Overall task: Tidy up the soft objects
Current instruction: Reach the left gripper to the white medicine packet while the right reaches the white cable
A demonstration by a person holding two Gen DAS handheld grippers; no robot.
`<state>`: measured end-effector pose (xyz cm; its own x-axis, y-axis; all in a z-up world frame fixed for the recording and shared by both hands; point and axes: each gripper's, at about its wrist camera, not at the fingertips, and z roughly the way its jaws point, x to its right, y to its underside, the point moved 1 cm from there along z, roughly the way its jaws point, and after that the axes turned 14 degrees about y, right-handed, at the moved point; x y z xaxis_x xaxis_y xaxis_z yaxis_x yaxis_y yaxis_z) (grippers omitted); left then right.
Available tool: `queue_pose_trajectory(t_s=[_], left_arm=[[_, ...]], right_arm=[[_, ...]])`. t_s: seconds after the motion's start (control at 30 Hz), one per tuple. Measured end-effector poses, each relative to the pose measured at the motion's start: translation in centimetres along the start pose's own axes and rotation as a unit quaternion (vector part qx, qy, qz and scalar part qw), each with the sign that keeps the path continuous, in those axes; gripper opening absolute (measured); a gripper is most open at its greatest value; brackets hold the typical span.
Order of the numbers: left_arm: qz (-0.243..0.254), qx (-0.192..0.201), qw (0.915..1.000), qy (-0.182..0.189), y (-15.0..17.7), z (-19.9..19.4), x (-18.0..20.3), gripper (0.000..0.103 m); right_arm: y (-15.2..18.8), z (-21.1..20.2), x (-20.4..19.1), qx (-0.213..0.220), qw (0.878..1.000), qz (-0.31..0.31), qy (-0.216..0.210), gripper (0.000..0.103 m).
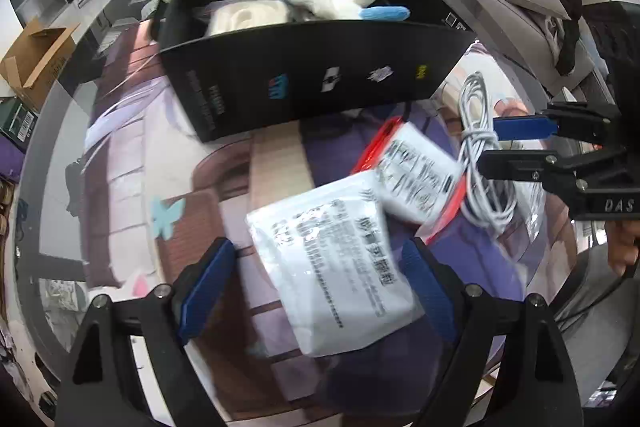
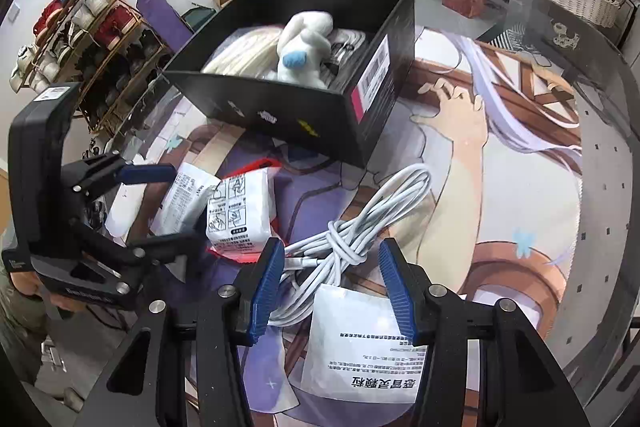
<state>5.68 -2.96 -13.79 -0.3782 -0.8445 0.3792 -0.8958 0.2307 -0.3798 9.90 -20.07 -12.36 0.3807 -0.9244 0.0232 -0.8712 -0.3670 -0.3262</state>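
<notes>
Left wrist view: left gripper (image 1: pixel 316 287) spread wide, nothing gripped, blue pads (image 1: pixel 208 283) straddling a white printed pouch (image 1: pixel 336 267) lying flat on the illustrated mat (image 1: pixel 120 167). Second pouch with red backing (image 1: pixel 416 171) overlapping the first at its far corner; risk of dragging both at once if the jaws close on the overlap, or of the slick film sliding out of a shallow pinch. Right wrist view: right gripper (image 2: pixel 332 291) likewise open and empty, pads either side of a knotted white cable bundle (image 2: pixel 352 227), a flat white sachet with printed label (image 2: pixel 364 343) partly under its near end. Loose loops likely to snag on a pad or trail out when lifted; sachet liable to be nipped together with the cable. Grippers close together over the same cluster, so collision between them judged possible. Beyond: black cardboard box (image 2: pixel 288 115), open-topped, near the pouches and cable on the mat, already holding a white plush toy with blue ends (image 2: pixel 304 47) over pale items. Light box apt to shift if nudged by an arm or by a trailing cable. Glass table rim (image 2: pixel 600 187) around the mat.
</notes>
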Motion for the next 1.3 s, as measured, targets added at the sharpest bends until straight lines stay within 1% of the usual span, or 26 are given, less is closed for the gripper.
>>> queue_pose_trajectory(t_s=[0.07, 0.17, 0.23, 0.27, 0.33, 0.37, 0.43, 0.5, 0.57, 0.6, 0.67, 0.77, 0.87, 0.93, 1.03, 1.13, 1.2, 1.3], left_arm=[[0.007, 0.005, 1.0, -0.002, 0.4, -0.2, -0.4, 0.084], [0.025, 0.01, 0.9995, -0.016, 0.8, -0.3, -0.6, 0.079], [0.032, 0.011, 0.9991, -0.027, 0.4, -0.2, -0.7, 0.066], [0.039, 0.01, 0.9986, -0.034, 0.3, -0.2, -0.7, 0.064], [0.037, 0.01, 0.9987, -0.033, -0.3, -0.5, -1.2, 0.059], [0.037, 0.011, 0.9985, -0.038, -0.5, -0.6, -1.5, 0.058], [0.034, 0.015, 0.998, -0.052, -1.2, -0.7, -2.5, 0.058], [0.028, 0.014, 0.9982, -0.051, -1.3, -0.8, -3.0, 0.058], [0.031, 0.009, 0.9979, -0.057, -1.0, -0.8, -2.9, 0.059], [0.032, 0.006, 0.9979, -0.056, -0.8, -0.7, -2.7, 0.062], [0.043, 0.003, 0.9977, -0.053, -0.7, -0.4, -1.8, 0.064], [0.051, 0.002, 0.9972, -0.055, -0.6, -0.3, -1.4, 0.064], [0.042, 0.0, 0.998, -0.048, -0.7, -0.4, -1.6, 0.064], [0.043, -0.001, 0.9979, -0.049, -0.7, -0.5, -1.7, 0.064], [0.045, -0.001, 0.9977, -0.051, -0.8, -0.3, -1.6, 0.066], [0.045, -0.008, 0.9976, -0.052, -0.6, -0.1, -1.4, 0.074], [0.051, -0.011, 0.9973, -0.051, -0.6, 0.0, -1.0, 0.074], [0.051, -0.013, 0.9974, -0.05, -0.5, 0.2, -0.6, 0.075]], right_arm=[[0.1, 0.2, -0.3, 0.002, 1.0, -0.002, 0.004, 0.051], [-0.1, 0.1, -0.7, 0.006, 1.0, -0.011, 0.012, 0.051], [0.0, 0.1, -1.1, 0.011, 1.0, -0.021, 0.019, 0.051], [-0.1, 0.0, -1.2, 0.013, 0.999, -0.027, 0.023, 0.051], [-0.1, -0.1, -0.8, 0.014, 0.999, -0.027, 0.033, 0.051], [-0.1, -0.2, -0.6, 0.014, 0.999, -0.026, 0.039, 0.051], [0.0, -0.3, -0.2, 0.013, 0.999, -0.027, 0.045, 0.051], [0.0, -0.4, 0.3, 0.016, 0.998, -0.026, 0.057, 0.051], [0.0, -0.4, 0.5, 0.016, 0.998, -0.02, 0.052, 0.051], [-0.1, -0.3, 0.4, 0.017, 0.998, -0.019, 0.05, 0.051], [-0.3, 0.0, -0.2, 0.032, 0.998, -0.019, 0.047, 0.051], [-0.7, 0.5, -0.9, 0.037, 0.998, -0.029, 0.037, 0.051], [-0.5, 0.4, -1.8, 0.042, 0.997, -0.055, 0.044, 0.051], [-0.3, 0.4, -2.0, 0.036, 0.997, -0.061, 0.042, 0.051], [-0.2, 0.6, -1.9, 0.031, 0.997, -0.051, 0.043, 0.055], [-0.1, 0.8, -1.7, 0.024, 0.998, -0.046, 0.044, 0.066], [0.1, 1.0, -1.8, 0.021, 0.998, -0.042, 0.043, 0.067], [0.3, 1.0, -2.5, 0.026, 0.997, -0.052, 0.047, 0.067]])
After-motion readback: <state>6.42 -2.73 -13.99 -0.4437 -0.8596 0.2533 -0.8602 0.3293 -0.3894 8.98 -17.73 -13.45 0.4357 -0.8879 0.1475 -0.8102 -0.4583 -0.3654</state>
